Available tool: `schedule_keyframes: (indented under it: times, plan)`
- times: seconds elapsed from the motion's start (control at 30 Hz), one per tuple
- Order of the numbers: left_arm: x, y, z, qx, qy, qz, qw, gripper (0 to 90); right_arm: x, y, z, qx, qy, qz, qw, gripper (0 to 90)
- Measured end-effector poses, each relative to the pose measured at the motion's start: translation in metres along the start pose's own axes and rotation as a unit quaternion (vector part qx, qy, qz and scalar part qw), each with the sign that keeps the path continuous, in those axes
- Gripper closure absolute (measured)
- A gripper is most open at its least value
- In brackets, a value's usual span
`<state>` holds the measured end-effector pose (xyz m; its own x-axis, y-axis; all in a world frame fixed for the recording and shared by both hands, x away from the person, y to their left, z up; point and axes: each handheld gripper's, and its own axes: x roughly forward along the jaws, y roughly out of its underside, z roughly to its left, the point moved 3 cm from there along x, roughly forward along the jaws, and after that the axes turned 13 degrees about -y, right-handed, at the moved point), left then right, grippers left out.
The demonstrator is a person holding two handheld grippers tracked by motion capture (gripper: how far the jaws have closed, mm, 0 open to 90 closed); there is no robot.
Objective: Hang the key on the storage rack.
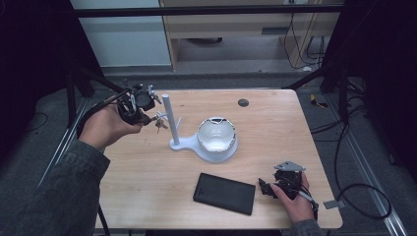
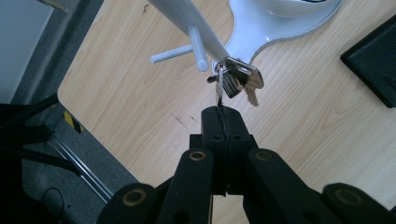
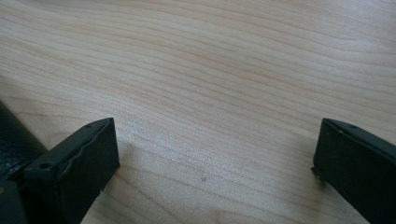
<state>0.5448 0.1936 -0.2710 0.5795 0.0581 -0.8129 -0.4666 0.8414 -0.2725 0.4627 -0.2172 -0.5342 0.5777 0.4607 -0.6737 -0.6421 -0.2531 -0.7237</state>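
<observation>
A bunch of silver keys [image 2: 239, 78] hangs right against the white stand's post [image 2: 187, 18], just below a short peg [image 2: 198, 46]; whether its ring is over a peg I cannot tell. My left gripper [image 2: 219, 116] is shut on one key of the bunch, jaws pressed together. From above, the left gripper [image 1: 146, 117] is held in the air at the table's left, with the keys [image 1: 160, 123] beside the post [image 1: 167, 115]. My right gripper [image 1: 265, 187] rests low on the table near the front right; its jaws [image 3: 215, 154] stand wide open over bare wood.
The stand's white base [image 1: 216, 153] carries a shiny round dish [image 1: 216, 133] in the table's middle. A flat black case [image 1: 224, 193] lies near the front edge, just left of the right gripper. A dark cable hole [image 1: 243, 103] sits at the back. Cables lie on the floor to the right.
</observation>
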Motion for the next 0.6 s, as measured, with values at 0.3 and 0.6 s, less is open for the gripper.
schedule_keyframes:
  times: [0.3,0.6]
  plan:
    - [0.003,-0.002,0.003,0.001,-0.009,0.011,0.9999,89.9,0.0,0.0,0.0,0.0,0.0,0.0,1.0,0.4]
    - [0.008,-0.012,0.001,0.005,-0.014,0.018,0.9997,89.9,0.0,0.0,0.001,0.001,-0.001,0.0,1.0,0.4]
